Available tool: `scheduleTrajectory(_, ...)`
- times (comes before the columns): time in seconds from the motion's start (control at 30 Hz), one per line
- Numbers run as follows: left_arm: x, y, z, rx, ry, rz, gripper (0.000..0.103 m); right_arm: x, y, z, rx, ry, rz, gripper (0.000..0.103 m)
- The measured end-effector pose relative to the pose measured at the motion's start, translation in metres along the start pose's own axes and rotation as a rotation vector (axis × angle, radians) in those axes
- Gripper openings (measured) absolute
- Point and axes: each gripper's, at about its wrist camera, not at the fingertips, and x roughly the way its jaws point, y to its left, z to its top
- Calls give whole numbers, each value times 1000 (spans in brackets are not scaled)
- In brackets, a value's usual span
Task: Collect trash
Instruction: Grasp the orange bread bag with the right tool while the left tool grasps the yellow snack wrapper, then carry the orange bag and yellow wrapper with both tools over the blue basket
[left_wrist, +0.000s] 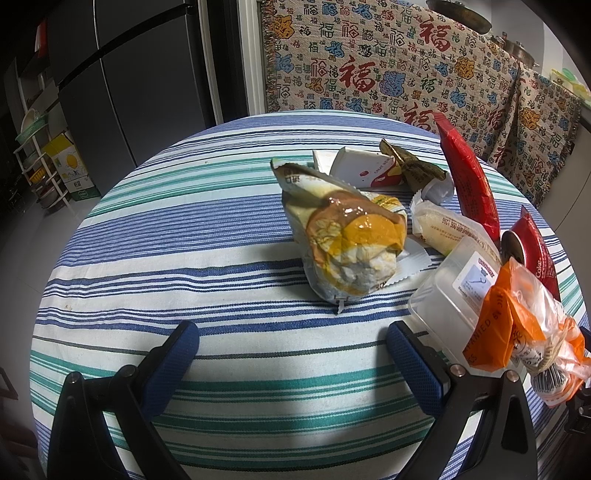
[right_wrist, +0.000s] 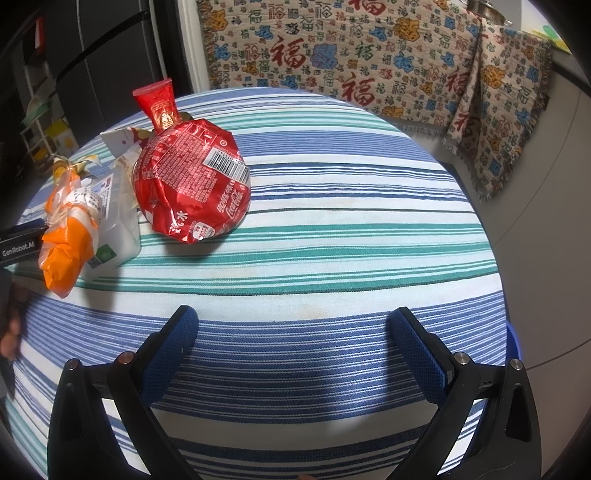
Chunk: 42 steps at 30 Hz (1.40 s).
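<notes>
A pile of trash lies on the striped tablecloth (left_wrist: 184, 258). In the left wrist view a crumpled yellow and white snack bag (left_wrist: 343, 236) sits just ahead of my open left gripper (left_wrist: 291, 339). To its right lie a clear plastic box (left_wrist: 454, 288), an orange plastic bag (left_wrist: 517, 325), a red wrapper (left_wrist: 469, 181) and a white carton (left_wrist: 365, 166). In the right wrist view a red Coca-Cola bottle label wrapper (right_wrist: 195, 177) lies ahead and left of my open right gripper (right_wrist: 295, 332). The orange plastic bag (right_wrist: 68, 232) and clear plastic box (right_wrist: 118, 229) sit further left.
A patterned blanket (left_wrist: 388, 62) hangs behind the table. A dark refrigerator (left_wrist: 129, 74) and a shelf rack (left_wrist: 33, 155) stand at the left. The other gripper's black body (right_wrist: 20, 240) shows at the left edge of the right wrist view. A blue rim (right_wrist: 515, 343) peeks past the table's right edge.
</notes>
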Motion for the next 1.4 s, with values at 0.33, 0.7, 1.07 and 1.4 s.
scheduleTrajectory(0.33, -43, 42, 1, -33, -97, -204, 103, -48, 1, 0, -41, -132, 181, 102)
scheduleTrajectory(0.7, -16, 19, 54, 122, -92, -317, 103, -46, 79, 25, -317, -135, 439, 84)
scheduleTrajectory(1.07, -11, 22, 52, 89, -83, -319, 33, -43, 60, 19, -257, -89, 479, 41)
scheduleTrajectory(1.4, -64, 63, 32, -11, -150, -287, 28, -86, 2, 4, -151, -146, 482, 41)
